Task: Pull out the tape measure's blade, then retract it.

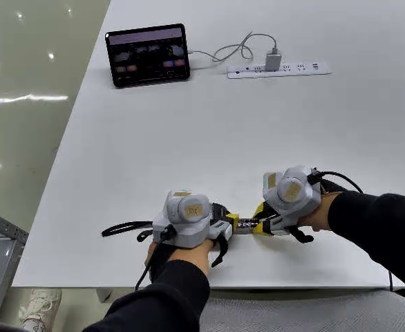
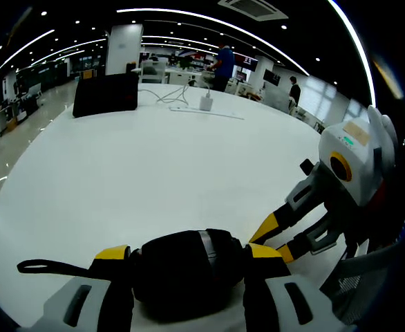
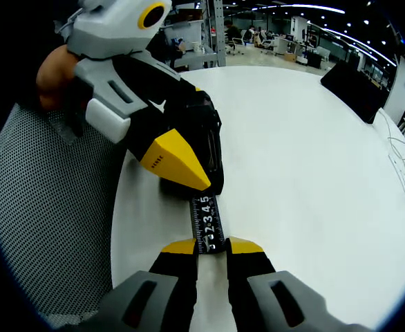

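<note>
The tape measure (image 2: 189, 273) is mostly hidden under the left gripper (image 2: 189, 252) in the head view, and the tip of its blade (image 3: 204, 221) is covered by the right gripper (image 3: 211, 246). The left jaws clamp the black case. The right jaws pinch the short pulled-out blade. All of this sits at the front edge of the table (image 1: 223, 124).

Black sleeves (image 1: 169, 299), yellow-tipped black jaws

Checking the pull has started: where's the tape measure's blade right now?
In the right gripper view the blade runs a short way from the tape measure case, held in the left gripper, to the right gripper, which pinches its end.
</note>
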Demonstrator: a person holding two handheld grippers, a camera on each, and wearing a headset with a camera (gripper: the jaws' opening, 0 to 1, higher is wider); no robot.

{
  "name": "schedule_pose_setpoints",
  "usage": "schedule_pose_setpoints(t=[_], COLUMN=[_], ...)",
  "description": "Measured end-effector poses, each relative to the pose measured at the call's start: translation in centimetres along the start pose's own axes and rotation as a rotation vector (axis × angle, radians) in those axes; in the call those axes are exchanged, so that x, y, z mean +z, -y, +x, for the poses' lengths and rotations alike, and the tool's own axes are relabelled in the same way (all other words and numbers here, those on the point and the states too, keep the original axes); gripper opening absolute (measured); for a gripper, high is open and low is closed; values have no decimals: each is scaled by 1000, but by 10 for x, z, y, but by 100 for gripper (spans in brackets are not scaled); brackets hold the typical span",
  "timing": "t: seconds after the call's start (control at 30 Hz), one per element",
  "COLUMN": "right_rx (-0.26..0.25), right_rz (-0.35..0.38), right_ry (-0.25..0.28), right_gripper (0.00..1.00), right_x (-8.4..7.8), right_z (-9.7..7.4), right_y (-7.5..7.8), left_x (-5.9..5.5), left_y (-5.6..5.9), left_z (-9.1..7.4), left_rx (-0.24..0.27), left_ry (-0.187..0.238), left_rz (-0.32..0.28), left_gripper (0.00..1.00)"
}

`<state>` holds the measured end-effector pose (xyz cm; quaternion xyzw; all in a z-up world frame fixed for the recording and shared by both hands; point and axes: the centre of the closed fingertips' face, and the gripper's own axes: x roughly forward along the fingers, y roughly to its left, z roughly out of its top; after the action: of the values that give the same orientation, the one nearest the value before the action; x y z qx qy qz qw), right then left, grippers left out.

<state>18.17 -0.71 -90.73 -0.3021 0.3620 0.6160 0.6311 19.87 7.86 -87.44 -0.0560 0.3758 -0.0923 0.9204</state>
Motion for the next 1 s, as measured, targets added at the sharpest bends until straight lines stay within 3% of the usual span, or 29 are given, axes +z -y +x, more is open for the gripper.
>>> schedule_pose_setpoints(t=[0.17,0.3,0.7,0.77,0.8,0.83,0.9,1.0], right_rx=[5,-1,-17,2,4,-4,6,-1], right_rz=[14,-1,-29,-31,-34,-57,-6,-30], right_ry=[13,39,52,47,33,53,46,44], right_gripper=[12,12,12,9,0,0,0,0], right_x=[2,1,-4,-7,-10,-11,-16,-14], right_z=[2,1,-1,-4,-5,-3,-2,0], right_y=[-2,-4,-4,-6,-6,-4,-8,-10], left_x=[-1,-1,0,0,-1,0,-1,0], left_y=[1,1,0,0,0,0,0,0], left_z=[0,0,1,1,1,1,1,1], left_rx=[-7,-10,-4,-3,-4,-3,-2,-4], left_ry=[-2,3,1,3,1,3,2,1], left_rz=[21,17,0,-3,-1,-1,-1,-1], left_gripper=[60,60,60,60,60,61,61,60])
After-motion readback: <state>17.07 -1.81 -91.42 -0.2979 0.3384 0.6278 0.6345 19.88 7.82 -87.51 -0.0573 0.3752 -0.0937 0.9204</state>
